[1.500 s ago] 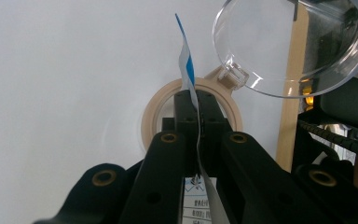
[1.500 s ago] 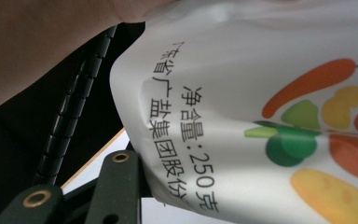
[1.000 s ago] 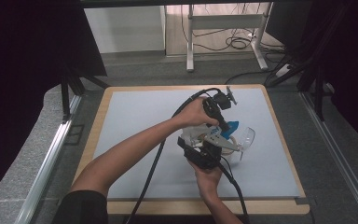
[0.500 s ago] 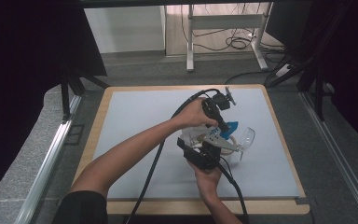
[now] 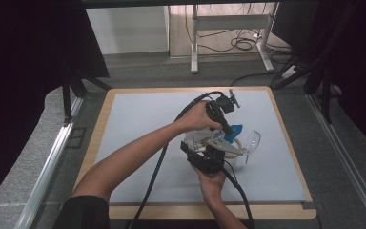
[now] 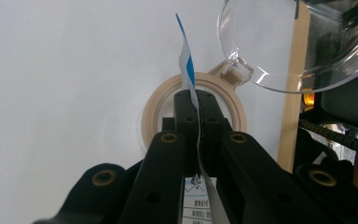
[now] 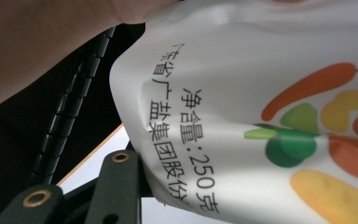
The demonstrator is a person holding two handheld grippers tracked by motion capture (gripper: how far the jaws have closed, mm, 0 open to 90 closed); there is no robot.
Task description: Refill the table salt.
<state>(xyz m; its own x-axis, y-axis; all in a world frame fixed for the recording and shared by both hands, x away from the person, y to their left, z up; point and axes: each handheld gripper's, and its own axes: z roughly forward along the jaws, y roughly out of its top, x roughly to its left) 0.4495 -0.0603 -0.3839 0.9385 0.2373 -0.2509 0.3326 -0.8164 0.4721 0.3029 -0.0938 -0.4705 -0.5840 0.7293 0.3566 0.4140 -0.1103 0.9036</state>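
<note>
Tongs on the left [image 6: 198, 105] pinch the pouch's [image 6: 186, 65] edge above the jar [image 6: 154, 109]; right tongs [image 5: 208, 153] grip its body.

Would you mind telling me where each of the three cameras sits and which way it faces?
High view: above the table's near side, looking forward and down on the table; both forearms show.
Left gripper view: rides the left claw, looking along its shut jaws at a beige ring.
Right gripper view: rides the right claw, close against the printed bag.
Both gripper views share that bag.
</note>
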